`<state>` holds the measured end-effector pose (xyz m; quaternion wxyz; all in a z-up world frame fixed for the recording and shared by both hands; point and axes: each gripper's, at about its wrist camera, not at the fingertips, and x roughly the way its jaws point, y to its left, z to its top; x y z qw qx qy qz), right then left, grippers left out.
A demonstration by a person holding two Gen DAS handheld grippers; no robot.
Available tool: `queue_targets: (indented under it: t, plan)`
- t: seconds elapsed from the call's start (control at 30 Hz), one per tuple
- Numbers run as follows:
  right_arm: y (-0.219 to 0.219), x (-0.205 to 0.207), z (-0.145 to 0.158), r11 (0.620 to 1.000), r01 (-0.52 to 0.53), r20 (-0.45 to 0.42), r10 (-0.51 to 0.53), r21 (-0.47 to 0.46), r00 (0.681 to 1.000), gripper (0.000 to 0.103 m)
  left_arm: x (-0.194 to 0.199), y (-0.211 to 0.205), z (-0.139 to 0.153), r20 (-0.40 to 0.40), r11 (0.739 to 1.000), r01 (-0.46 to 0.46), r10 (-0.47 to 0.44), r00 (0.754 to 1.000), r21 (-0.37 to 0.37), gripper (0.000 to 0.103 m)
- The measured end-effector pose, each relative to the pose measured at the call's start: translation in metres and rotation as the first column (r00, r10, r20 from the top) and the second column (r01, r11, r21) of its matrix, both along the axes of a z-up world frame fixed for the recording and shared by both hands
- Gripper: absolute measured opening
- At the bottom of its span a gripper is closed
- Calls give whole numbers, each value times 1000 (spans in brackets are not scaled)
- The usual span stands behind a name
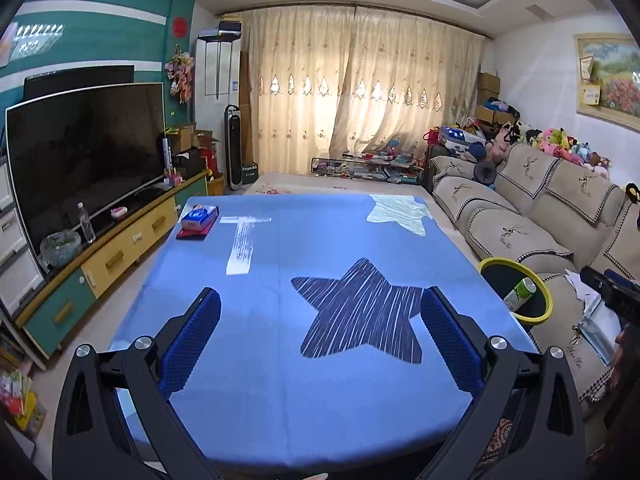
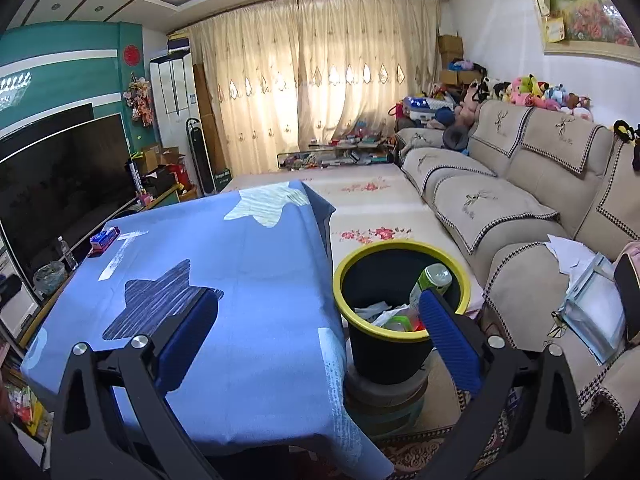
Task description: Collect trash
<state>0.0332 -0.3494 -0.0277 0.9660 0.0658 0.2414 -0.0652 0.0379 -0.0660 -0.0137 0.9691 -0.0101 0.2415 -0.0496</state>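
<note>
A black bin with a yellow rim (image 2: 400, 344) stands on a round stool right of the table; it also shows in the left wrist view (image 1: 496, 270). Inside lie a green-and-white bottle (image 2: 434, 278), crumpled paper and plastic scraps (image 2: 390, 316). My right gripper (image 2: 320, 312) is open and empty, its right finger over the bin's rim. My left gripper (image 1: 320, 312) is open and empty above the blue star-patterned tablecloth (image 1: 280, 360). A blue tissue pack on a red tray (image 1: 199, 218) sits at the table's far left corner.
A TV (image 1: 80, 160) on a low cabinet with a water bottle (image 1: 86, 222) runs along the left. A beige sofa (image 2: 520, 208) with papers and a clear bag (image 2: 596, 308) is on the right. A cluttered glass table (image 1: 368, 166) stands before the curtains.
</note>
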Motion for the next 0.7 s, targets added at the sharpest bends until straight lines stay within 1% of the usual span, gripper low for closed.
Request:
queue_targets:
  t: [0.1, 0.2, 0.33, 0.7]
  plan:
    - [1, 0, 3, 1000, 2, 13, -2, 1, 1000, 96, -5, 2, 3, 22, 999, -29, 29, 999, 21, 98]
    - [2, 2, 4, 1000, -2, 13, 2, 0, 1000, 96, -6, 2, 8, 42, 999, -46, 45, 998, 24, 98]
    - [1, 4, 0, 1000, -13, -2, 13, 1, 1000, 96, -2, -1, 10, 39, 998, -51, 50, 998, 26, 98]
    - [2, 7, -4, 1000, -28, -9, 28, 10, 1000, 96, 3, -2, 9, 37, 998, -56, 55, 998, 29, 98]
